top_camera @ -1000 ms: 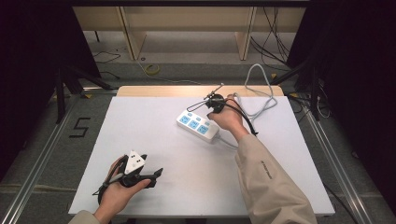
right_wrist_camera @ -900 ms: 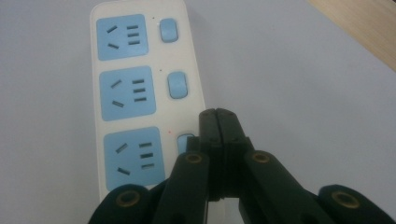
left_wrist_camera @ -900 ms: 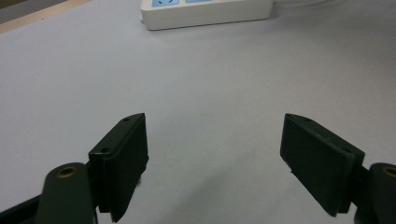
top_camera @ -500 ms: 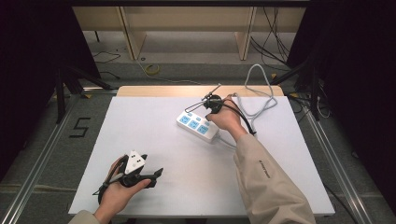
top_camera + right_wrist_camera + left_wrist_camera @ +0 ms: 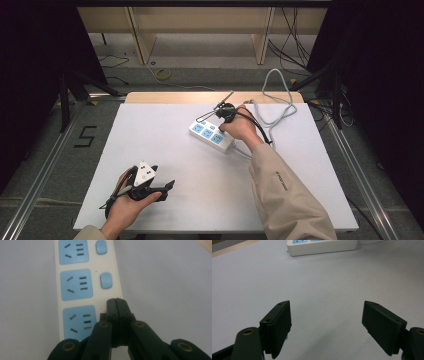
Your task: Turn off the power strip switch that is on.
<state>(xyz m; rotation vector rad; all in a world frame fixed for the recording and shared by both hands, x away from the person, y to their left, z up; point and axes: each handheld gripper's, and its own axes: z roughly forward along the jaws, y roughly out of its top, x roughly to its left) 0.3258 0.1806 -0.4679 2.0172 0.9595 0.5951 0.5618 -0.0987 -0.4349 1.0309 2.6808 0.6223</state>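
Power strip (image 5: 85, 290) under your pinched-shut right tool (image 5: 116, 302) looks hard, light and slidey, so press its switch (image 5: 106, 280) gently; your left tool (image 5: 327, 322) rests wide open.

The power strip (image 5: 82, 290), upper left of the right gripper view, looks like smooth, slightly glossy white plastic with matt blue socket faces. The table (image 5: 200, 165) has a matt, smooth white top with a bare wood edge at its far side. The right claw (image 5: 116, 302) is matt black plastic with brass-coloured metal rivets.

Right gripper (image 5: 226, 111) over power strip (image 5: 212, 135) on white table (image 5: 200, 170); left gripper (image 5: 150, 185) near front edge.
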